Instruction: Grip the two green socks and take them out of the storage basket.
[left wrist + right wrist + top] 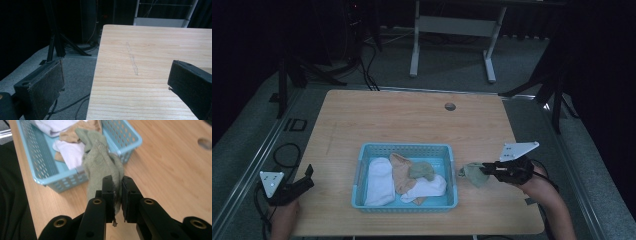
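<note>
A green sock [102,162] hangs pinched in the right gripper [117,192] beside a blue basket [357,177] of laundry on a wooden table [412,120].

The right jaws are closed narrowly on the sock's edge, holding it just off the basket's right wall; another green sock [422,170], a tan one [401,172] and white ones [379,180] lie inside. The left gripper [304,177] sits with jaws wide at the table's left edge, holding nothing. Floor markings reading "ID" [295,124] show left of the table.

- Light blue perforated basket [359,172] on pale wood-grain table [402,120]
- White sock [379,181], tan sock [400,172] inside
- Sage-green sock [100,165] between black jaws
</note>
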Demonstrator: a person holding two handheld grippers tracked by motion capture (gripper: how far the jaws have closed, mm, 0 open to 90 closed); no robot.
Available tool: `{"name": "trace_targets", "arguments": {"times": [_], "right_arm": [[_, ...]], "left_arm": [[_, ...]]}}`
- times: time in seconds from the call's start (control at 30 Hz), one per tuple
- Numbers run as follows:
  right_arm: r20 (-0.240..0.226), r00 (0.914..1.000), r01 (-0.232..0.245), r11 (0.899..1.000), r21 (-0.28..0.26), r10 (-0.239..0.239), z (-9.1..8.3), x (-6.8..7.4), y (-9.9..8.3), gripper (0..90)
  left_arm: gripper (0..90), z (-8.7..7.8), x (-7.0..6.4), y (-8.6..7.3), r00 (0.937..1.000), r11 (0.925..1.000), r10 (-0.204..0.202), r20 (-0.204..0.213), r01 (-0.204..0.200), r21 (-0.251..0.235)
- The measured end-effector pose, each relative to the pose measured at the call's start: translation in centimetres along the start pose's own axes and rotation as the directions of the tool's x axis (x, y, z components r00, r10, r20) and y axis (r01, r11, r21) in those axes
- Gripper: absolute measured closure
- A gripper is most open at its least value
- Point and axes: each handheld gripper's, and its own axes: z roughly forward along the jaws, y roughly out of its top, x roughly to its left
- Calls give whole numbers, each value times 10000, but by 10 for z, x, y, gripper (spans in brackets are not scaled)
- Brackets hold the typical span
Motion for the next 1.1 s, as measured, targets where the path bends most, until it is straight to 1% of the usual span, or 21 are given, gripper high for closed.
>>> {"name": "trace_targets", "arguments": {"times": [0.03, 0.07, 0.17, 0.2, 0.23, 0.27, 0.4, 0.47, 0.5, 0.53, 0.6, 0.67, 0.73, 0.77, 0.83, 0.87, 0.93, 0.97, 1.0, 1.07, 1.1], "right_arm": [[0, 10000, 0, 10000, 0, 0, 0, 0, 0, 818], [35, 9999, -155, 9998, 104, 154, 2, -1, -11, 818], [-50, 9992, -407, 9990, 190, 408, 5, -3, -23, 817], [-50, 9992, -407, 9990, 190, 408, 5, -3, -23, 817], [-138, 9981, -598, 9979, 245, 602, 8, -4, -31, 817], [-144, 9977, -662, 9973, 320, 667, 11, -4, -36, 817], [-307, 9946, -979, 9939, 508, 995, 21, -4, -51, 816], [-326, 9939, -1036, 9931, 552, 1055, 23, -3, -55, 816], [-380, 9927, -1121, 9917, 631, 1146, 28, -3, -61, 815], [-379, 9924, -1146, 9913, 654, 1172, 29, -3, -63, 815], [-439, 9894, -1348, 9881, 736, 1382, 33, -3, -69, 814], [-480, 9886, -1380, 9865, 883, 1426, 37, -3, -73, 813], [-479, 9884, -1396, 9860, 916, 1444, 38, -3, -74, 813], [-478, 9864, -1518, 9835, 985, 1570, 41, -4, -79, 812], [-481, 9856, -1571, 9828, 967, 1623, 41, -4, -80, 812], [-486, 9833, -1694, 9801, 1039, 1751, 43, -5, -84, 812], [-483, 9831, -1710, 9795, 1065, 1768, 44, -5, -86, 812], [-502, 9809, -1813, 9769, 1134, 1879, 45, -5, -89, 810], [-491, 9795, -1886, 9753, 1151, 1952, 46, -6, -91, 806], [-477, 9794, -1892, 9746, 1202, 1960, 46, -7, -92, 797], [-438, 9787, -1941, 9738, 1188, 2004, 46, -8, -92, 744]], "left_arm": [[7, 0, 0, 0, 10000, 10000, 0, 0, 0, 0], [7, 0, 0, 0, 10000, 10000, 10, 2, -10, 6], [7, 0, 0, 0, 10000, 10000, 17, 2, -17, 23], [7, 0, 0, 0, 10000, 10000, 13, 2, -13, 8], [7, 0, 0, 0, 10000, 10000, 18, 2, -18, 9], [7, 0, 0, 0, 10000, 10000, 14, -14, -14, 11], [7, 0, 0, 0, 10000, 10000, 29, -19, -29, 6], [7, 0, 0, 0, 10000, 10000, 25, 0, -25, -4], [7, 0, 0, 0, 10000, 10000, 10, -3, -10, -15], [7, 0, 0, 0, 10000, 10000, 10, -3, -10, -15], [7, 0, 0, 0, 10000, 10000, 20, 0, -20, -4], [7, 0, 0, 0, 10000, 10000, 18, -7, -18, -7], [7, 0, 0, 0, 10000, 10000, 9, -3, -9, -11], [7, 0, 0, 0, 10000, 10000, 10, -4, -10, -6], [7, 0, 0, 0, 10000, 10000, 33, -6, -33, -13], [7, 0, 0, 0, 10000, 10000, 37, -10, -37, -22], [7, 0, 0, 0, 10000, 10000, 17, -15, -17, -22], [7, 0, 0, 0, 10000, 10000, 13, -9, -13, -5], [7, 0, 0, 0, 10000, 10000, 24, -2, -24, -4], [7, 0, 0, 0, 10000, 10000, 31, -5, -31, -17], [7, 0, 0, 0, 10000, 10000, 38, -16, -38, -34]]}}
